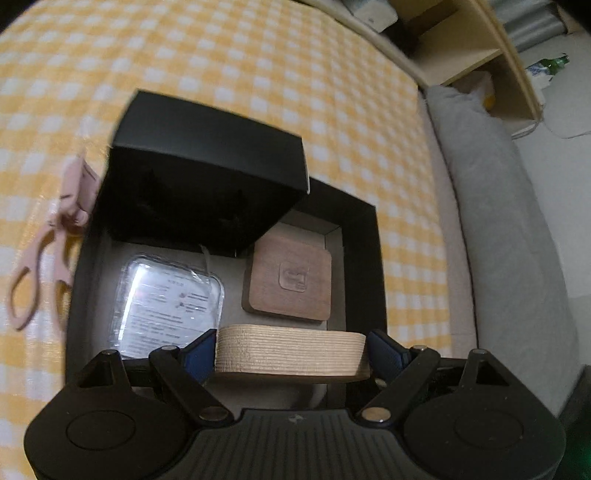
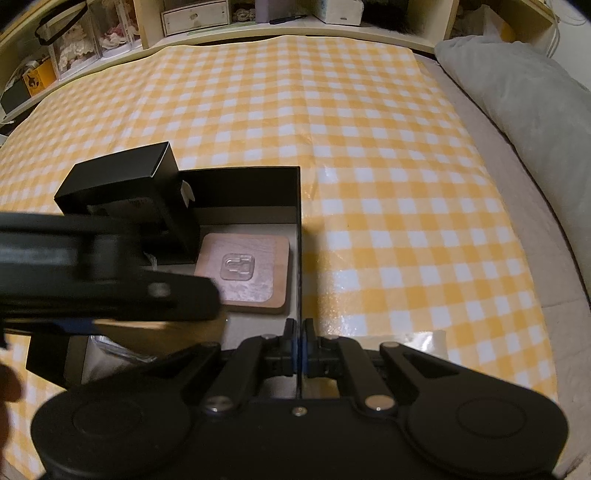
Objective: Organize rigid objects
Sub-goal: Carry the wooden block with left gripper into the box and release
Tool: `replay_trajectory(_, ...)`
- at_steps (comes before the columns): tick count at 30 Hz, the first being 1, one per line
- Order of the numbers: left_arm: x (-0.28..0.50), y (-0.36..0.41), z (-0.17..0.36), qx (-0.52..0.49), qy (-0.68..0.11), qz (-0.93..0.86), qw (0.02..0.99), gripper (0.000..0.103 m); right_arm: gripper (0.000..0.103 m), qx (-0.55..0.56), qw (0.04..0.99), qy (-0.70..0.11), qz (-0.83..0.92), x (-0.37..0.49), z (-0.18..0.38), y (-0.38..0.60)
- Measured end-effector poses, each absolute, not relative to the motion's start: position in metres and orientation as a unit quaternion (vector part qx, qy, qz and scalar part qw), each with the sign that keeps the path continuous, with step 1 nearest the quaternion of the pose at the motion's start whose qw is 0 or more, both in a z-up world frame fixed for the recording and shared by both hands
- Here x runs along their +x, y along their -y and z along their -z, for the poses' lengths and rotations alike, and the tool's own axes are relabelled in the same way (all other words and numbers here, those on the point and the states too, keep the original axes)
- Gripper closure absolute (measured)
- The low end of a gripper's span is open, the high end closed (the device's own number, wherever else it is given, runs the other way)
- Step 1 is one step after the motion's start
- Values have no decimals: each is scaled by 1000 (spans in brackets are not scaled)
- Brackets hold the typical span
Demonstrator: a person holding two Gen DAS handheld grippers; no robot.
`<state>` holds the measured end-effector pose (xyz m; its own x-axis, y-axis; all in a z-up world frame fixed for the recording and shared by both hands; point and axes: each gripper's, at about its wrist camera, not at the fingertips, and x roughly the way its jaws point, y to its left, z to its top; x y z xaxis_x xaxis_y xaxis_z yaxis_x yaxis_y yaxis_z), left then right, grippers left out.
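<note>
A black open box [image 1: 364, 258] sits on the yellow checked cloth. Inside lie a dark wooden square coaster [image 1: 290, 282], a clear plastic packet [image 1: 166, 306] and a small black box [image 1: 199, 184] leaning at the back left. My left gripper [image 1: 291, 354] is shut on a pale wooden block [image 1: 290, 350], held over the box's near side. In the right wrist view my right gripper [image 2: 298, 328] is shut on the box's right wall [image 2: 298, 221]. The coaster [image 2: 251, 269] and small black box [image 2: 125, 184] show there, with the left gripper blurred across the left.
Pink scissors [image 1: 44, 254] lie on the cloth left of the box. A grey pillow [image 2: 517, 88] lies along the right. Shelves with boxes and trinkets [image 2: 192, 18] run along the far edge. The checked cloth [image 2: 388, 166] stretches right of the box.
</note>
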<state>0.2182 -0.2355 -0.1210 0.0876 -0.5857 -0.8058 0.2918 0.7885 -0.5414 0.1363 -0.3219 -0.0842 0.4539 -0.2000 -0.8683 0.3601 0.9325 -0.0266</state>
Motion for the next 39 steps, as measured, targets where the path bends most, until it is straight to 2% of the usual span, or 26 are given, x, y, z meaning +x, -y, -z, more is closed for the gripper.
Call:
replay_trajectory(12,209,262,136,-88,-608,281,737,16,100,81,849,-496,165,136,84,320)
replay_trajectory(19,212,261,136,-98,-620,270,730,10,100,82,848,-497,165,135,83,320)
replay_trajectory(39,202,237,92,-74,-594,301,742,1,100,81,848,-498,164,137,84,320)
